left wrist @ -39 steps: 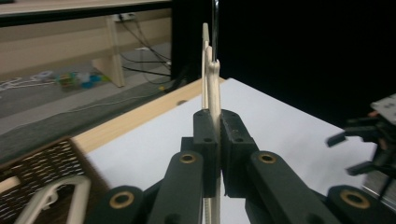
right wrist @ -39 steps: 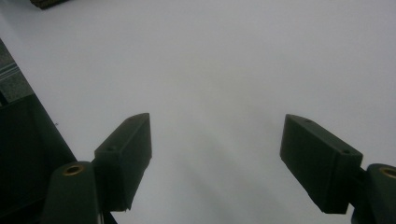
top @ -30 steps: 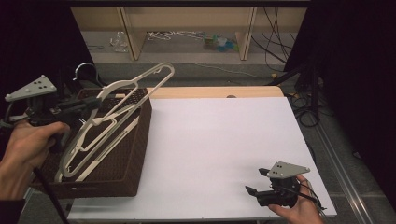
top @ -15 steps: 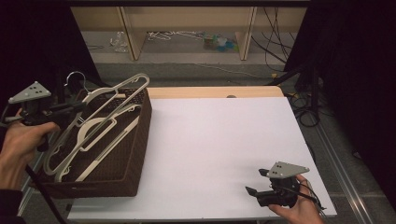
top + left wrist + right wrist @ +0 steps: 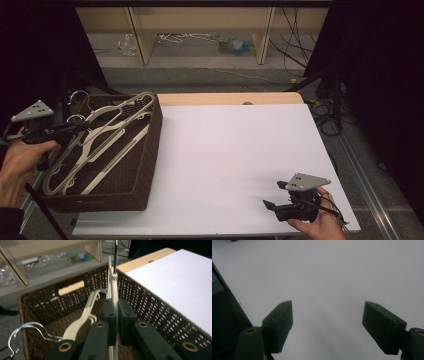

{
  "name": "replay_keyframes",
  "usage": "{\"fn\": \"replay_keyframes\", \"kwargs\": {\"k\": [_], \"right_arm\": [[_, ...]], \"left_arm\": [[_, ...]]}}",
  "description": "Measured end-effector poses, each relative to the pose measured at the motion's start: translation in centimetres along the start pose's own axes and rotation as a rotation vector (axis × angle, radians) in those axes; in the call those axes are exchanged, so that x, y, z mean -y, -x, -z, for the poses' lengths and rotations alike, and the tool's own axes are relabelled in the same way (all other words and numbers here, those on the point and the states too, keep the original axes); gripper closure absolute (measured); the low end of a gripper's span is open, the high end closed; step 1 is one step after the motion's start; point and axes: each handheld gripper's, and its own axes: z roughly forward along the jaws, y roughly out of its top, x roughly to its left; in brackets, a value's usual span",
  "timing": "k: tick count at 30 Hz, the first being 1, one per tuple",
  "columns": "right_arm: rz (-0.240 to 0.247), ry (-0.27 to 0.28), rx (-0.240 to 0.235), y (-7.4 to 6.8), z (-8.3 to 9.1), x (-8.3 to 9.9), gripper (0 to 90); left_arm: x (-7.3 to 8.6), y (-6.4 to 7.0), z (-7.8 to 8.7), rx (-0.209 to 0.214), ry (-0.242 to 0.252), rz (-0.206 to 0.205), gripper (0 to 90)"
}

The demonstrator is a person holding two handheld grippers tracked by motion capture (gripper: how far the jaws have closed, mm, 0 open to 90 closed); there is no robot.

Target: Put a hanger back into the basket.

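the left gripper (image 5: 113,322) pinches a light, stiff, slick plastic hanger (image 5: 113,287) at its neck, a sound spot; the right gripper (image 5: 327,325) gapes empty.

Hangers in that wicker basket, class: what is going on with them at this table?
A person's left gripper is shut on a cream hanger near its neck, holding it over the brown wicker basket at the table's left, where other hangers lie. The right gripper rests open and empty near the front right of the white table.
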Motion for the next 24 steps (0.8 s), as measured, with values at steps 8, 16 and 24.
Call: {"fn": "replay_keyframes", "kwargs": {"k": [8,16,24], "right_arm": [[-0.001,-0.013,-0.005,-0.1,0.0,0.0,25.6],[0.004,-0.015,-0.011,0.0,-0.1,0.1,25.6],[0.000,-0.019,-0.017,-0.1,-0.3,0.1,25.6]], "left_arm": [[1.0,0.2,-1.8,0.025,-0.041,0.030,85.8],[2.7,-0.5,-4.0,-0.005,-0.105,0.038,85.6],[4.6,-1.2,-4.2,-0.090,-0.212,0.043,81.8]]}}
